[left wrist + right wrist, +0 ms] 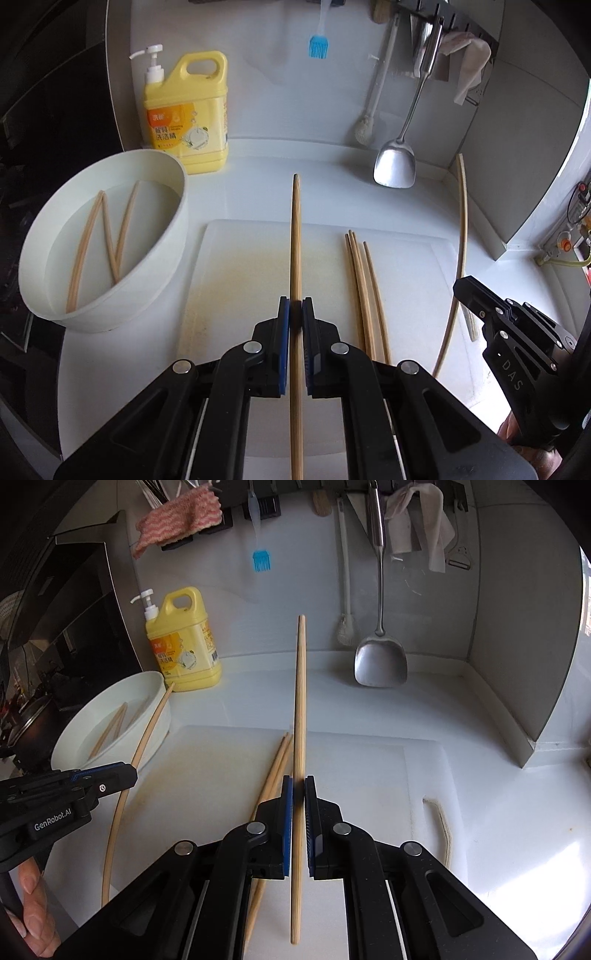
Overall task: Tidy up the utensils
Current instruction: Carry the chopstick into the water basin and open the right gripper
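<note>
Off to the left of my left jaws sits the white bowl [105, 243] of water, with three chopsticks [107, 236] lying in it, apparently left to soak or rinse. Behind it, against the wall, stands the yellow dish-soap jug [186, 114].

My left gripper [295, 317] is clamped shut on one bamboo chopstick [295, 236], pinched between the blue pads partway along its length, so that the long end runs straight ahead of the jaws and the short end trails back under them. A grip away from either tip should keep the stick from swinging.

Just to the right of those jaws, a small bunch of chopsticks [365, 295] lies roughly parallel on the white cutting board [240, 273]. I judge this to be the sorted pile.

My right gripper [299, 797] is likewise closed tight on its own chopstick [300, 709], held the same way, pointing forward above the board with the pile just left of its jaws. A steel spatula [380, 661] hangs from the wall rack ahead and to the right.

Both sticks are clear of the board, so I judge the next step to be laying each beside the pile, tips aligned.
</note>
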Demonstrator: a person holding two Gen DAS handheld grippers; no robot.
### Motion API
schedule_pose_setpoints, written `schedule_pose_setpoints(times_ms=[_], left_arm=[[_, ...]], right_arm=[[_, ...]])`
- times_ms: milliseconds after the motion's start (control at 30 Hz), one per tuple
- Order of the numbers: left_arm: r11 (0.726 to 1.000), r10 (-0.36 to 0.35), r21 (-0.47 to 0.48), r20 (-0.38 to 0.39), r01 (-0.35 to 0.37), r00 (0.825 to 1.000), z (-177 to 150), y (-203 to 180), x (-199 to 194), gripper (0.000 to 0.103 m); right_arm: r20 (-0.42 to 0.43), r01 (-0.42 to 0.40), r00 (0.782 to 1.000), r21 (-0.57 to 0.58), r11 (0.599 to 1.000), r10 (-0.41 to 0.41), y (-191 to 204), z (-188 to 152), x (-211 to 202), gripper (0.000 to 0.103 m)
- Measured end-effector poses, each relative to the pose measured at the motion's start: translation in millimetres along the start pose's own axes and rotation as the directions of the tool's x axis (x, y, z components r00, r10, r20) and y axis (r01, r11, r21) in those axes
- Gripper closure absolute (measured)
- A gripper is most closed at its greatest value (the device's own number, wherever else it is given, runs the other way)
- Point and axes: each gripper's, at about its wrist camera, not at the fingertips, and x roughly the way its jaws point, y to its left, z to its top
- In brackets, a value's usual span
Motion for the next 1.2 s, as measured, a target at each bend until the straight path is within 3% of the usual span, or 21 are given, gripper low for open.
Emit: schedule_pose_setpoints(times_ms=[267, 533, 733, 867, 967, 1133, 1200], left_arm=[[0.995, 0.059, -0.086, 0.061, -0.053, 0.996, 14.4, 43.2, -37.7, 0.096], [0.986, 0.106, -0.139, 0.111, -0.090, 0.988, 46.0, 129.4, -57.0, 0.096], [0.984, 0.111, -0.148, 0.065, -0.100, 0.992, 66.1, 205.6, -32.6, 0.096], [0.988, 0.087, -0.132, 0.023, -0.084, 0.996, 79.0, 240.1, 3.3, 0.096], [0.989, 0.069, -0.131, -0.042, -0.074, 0.997, 83.7, 258.9, 30.9, 0.096], [0.989, 0.047, -0.135, -0.098, -0.060, 0.994, 84.8, 276.2, 49.4, 0.095], [0.987, 0.038, -0.151, -0.115, -0.055, 0.993, 84.6, 279.5, 53.4, 0.080]], right_arm=[[0.034, -0.119, 0.992, -0.105, 0.987, 0.123, 51.4, 36.8, -12.1, 0.097], [0.021, -0.230, 0.971, -0.197, 0.953, 0.238, 145.0, 73.1, 10.7, 0.098], [-0.049, -0.280, 0.960, -0.199, 0.939, 0.276, 218.6, 102.9, 63.5, 0.103], [-0.174, -0.316, 0.941, -0.155, 0.936, 0.289, 251.6, 116.0, 124.1, 0.103], [-0.256, -0.277, 0.937, -0.128, 0.952, 0.238, 261.1, 114.9, 165.3, 0.103], [-0.263, -0.248, 0.940, -0.085, 0.965, 0.218, 257.0, 110.0, 173.0, 0.101], [-0.263, -0.241, 0.942, -0.094, 0.966, 0.209, 256.1, 108.2, 170.6, 0.098]])
